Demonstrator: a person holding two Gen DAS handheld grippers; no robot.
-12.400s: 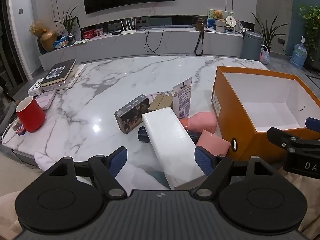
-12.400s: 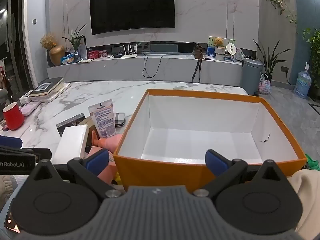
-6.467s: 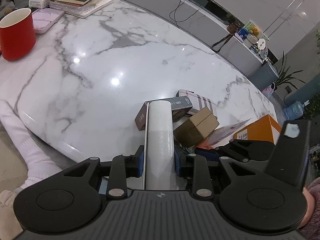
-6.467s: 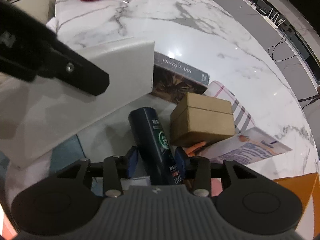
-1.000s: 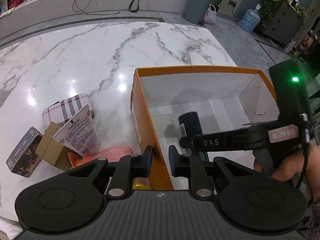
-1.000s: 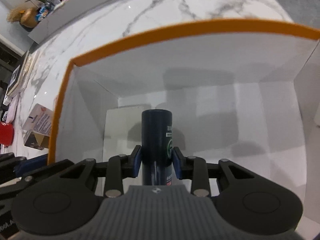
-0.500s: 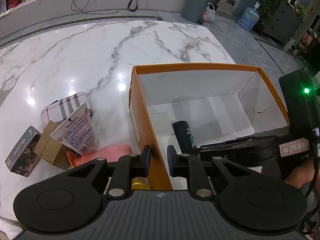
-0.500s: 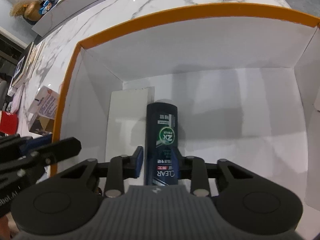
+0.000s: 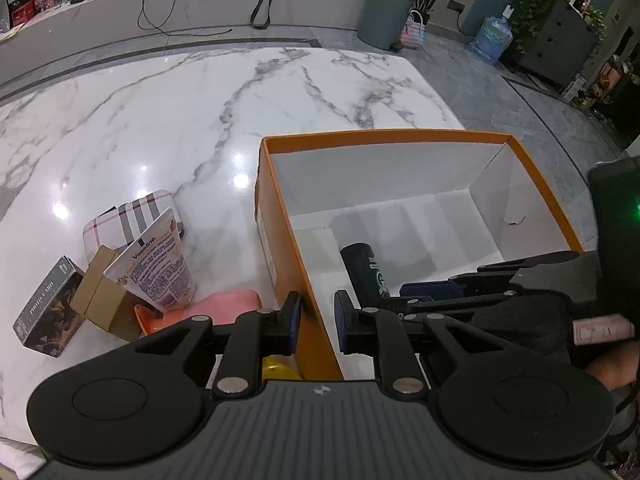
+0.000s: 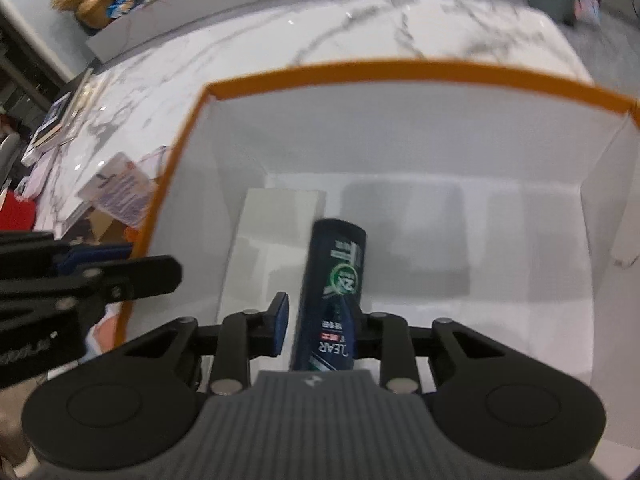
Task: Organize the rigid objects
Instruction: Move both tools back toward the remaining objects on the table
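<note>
Right tongs [image 10: 318, 322] released bottle [image 10: 338, 272] lower centre; looks stiff, slick, light, grab mid-body; left tongs [image 9: 318, 318] clamp orange box [image 9: 284, 256] wall

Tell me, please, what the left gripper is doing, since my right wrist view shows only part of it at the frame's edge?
Observer: In the left wrist view, the left gripper has one finger outside and one inside a side wall of the orange box. I cannot tell whether the pads press on it.
Operator: Thank you. What lies outside the box? My view is blurred there.
Observer: A Vaseline tube leans on a brown carton, with a dark photo card box beside it and a plaid case behind.
Operator: Is anything closer to the box?
Observer: A pink item lies beside that wall, and something yellow shows under the gripper's fingers.
</note>
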